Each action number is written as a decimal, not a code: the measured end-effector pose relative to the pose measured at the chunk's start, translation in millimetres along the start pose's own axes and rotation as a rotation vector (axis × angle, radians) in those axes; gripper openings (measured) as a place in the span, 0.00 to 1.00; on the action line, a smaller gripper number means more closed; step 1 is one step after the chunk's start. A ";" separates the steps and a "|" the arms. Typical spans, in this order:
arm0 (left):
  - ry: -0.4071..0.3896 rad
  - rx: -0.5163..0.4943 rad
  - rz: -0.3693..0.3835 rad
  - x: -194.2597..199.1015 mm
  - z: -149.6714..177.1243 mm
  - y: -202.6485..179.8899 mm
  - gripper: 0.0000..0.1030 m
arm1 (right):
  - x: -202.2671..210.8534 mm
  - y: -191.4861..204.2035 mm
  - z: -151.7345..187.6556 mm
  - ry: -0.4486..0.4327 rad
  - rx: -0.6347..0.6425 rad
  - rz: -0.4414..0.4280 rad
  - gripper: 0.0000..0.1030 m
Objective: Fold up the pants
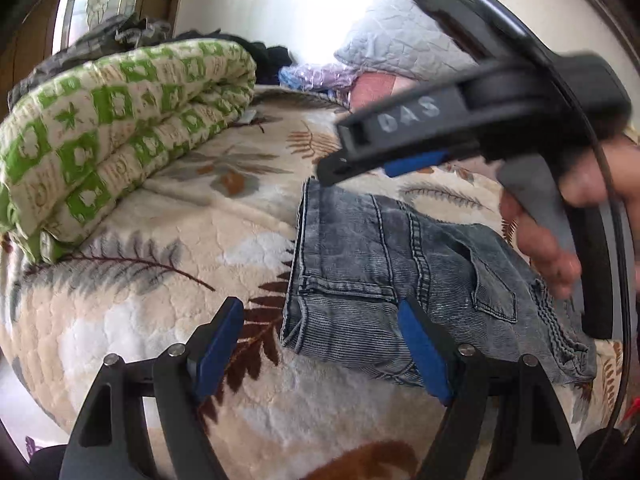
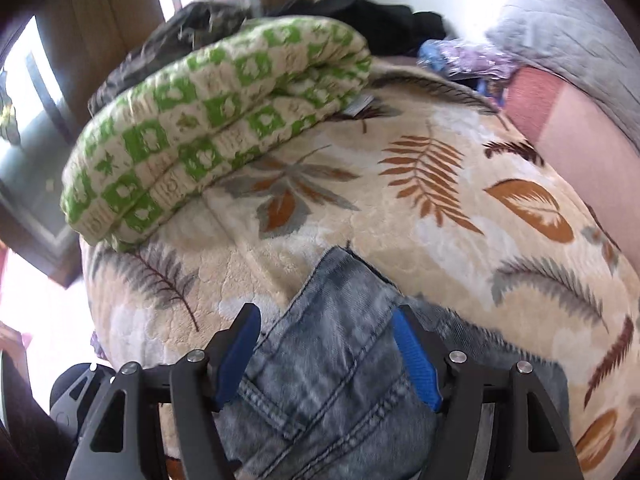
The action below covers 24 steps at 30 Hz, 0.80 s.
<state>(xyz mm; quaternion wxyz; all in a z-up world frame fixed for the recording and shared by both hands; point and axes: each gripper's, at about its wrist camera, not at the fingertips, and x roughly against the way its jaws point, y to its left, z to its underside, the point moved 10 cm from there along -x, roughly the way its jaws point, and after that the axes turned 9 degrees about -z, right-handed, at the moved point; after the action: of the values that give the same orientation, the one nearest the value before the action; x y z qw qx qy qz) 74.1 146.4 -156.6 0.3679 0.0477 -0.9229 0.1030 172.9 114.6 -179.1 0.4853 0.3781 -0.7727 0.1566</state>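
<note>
Grey-blue jeans [image 1: 384,264] lie folded into a compact stack on the leaf-patterned blanket [image 1: 160,320]. My left gripper [image 1: 320,320] is open and empty just above the blanket at the stack's near left corner. My right gripper [image 1: 344,160] shows in the left wrist view, held by a hand above the stack's far end. In the right wrist view the right gripper [image 2: 326,338] is open and empty, its blue pads [image 2: 416,360] hovering over the jeans [image 2: 328,380].
A rolled green-and-cream quilt [image 1: 112,136] lies at the far left of the bed, also in the right wrist view [image 2: 208,128]. A grey pillow [image 1: 400,36] and dark clothes [image 1: 268,56] sit at the back. The bed's edge falls away at the left [image 2: 60,320].
</note>
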 end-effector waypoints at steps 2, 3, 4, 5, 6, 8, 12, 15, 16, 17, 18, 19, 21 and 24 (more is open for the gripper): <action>0.011 0.022 0.012 -2.4 0.6 1.8 0.77 | -11.4 3.6 -4.7 0.039 0.022 -0.011 0.70; 0.010 0.028 0.017 -2.4 0.2 2.4 0.77 | -16.3 5.3 -6.9 0.054 0.035 -0.013 0.70; 0.007 0.030 0.019 -2.0 -0.2 2.5 0.77 | -21.9 6.6 -9.0 0.073 0.049 -0.013 0.70; 0.004 0.029 0.021 -2.4 -1.1 2.1 0.77 | -27.7 6.5 -11.8 0.090 0.060 -0.005 0.70; 0.002 0.027 0.026 -3.0 -1.9 1.0 0.77 | -31.9 5.7 -14.0 0.102 0.063 0.005 0.70; 0.002 0.027 0.040 -4.2 -2.3 -1.9 0.77 | -43.2 2.8 -16.1 0.141 0.076 0.024 0.70; 0.007 0.025 0.052 -10.3 -4.9 -7.0 0.74 | -58.3 -3.8 -18.8 0.178 0.073 0.043 0.70; 0.046 0.024 0.094 -16.8 -0.8 -12.4 0.55 | -69.1 -8.5 -19.1 0.204 0.063 0.059 0.70; 0.064 0.025 0.105 -19.7 1.5 -14.0 0.52 | -74.0 -10.9 -18.0 0.219 0.054 0.064 0.70; 0.084 0.029 0.109 -23.1 4.3 -14.4 0.51 | -77.1 -12.5 -17.1 0.229 0.048 0.068 0.70; 0.096 0.037 0.111 -25.6 5.9 -13.9 0.50 | -80.2 -14.4 -16.3 0.237 0.044 0.074 0.70; 0.097 0.042 0.118 -26.0 5.4 -14.0 0.48 | -84.1 -16.5 -14.3 0.248 0.038 0.079 0.69; 0.092 0.033 0.134 -25.4 4.3 -17.6 0.35 | -88.1 -19.4 -12.0 0.255 0.024 0.083 0.56; 0.107 0.018 0.156 -28.3 5.6 -24.2 0.24 | -90.1 -24.8 -9.4 0.248 -0.013 0.074 0.42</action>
<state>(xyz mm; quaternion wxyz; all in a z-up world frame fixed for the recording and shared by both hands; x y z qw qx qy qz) 94.8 122.0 -176.2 0.4070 -0.0264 -0.9019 0.1422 219.0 142.8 -255.9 0.5733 0.3240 -0.7213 0.2149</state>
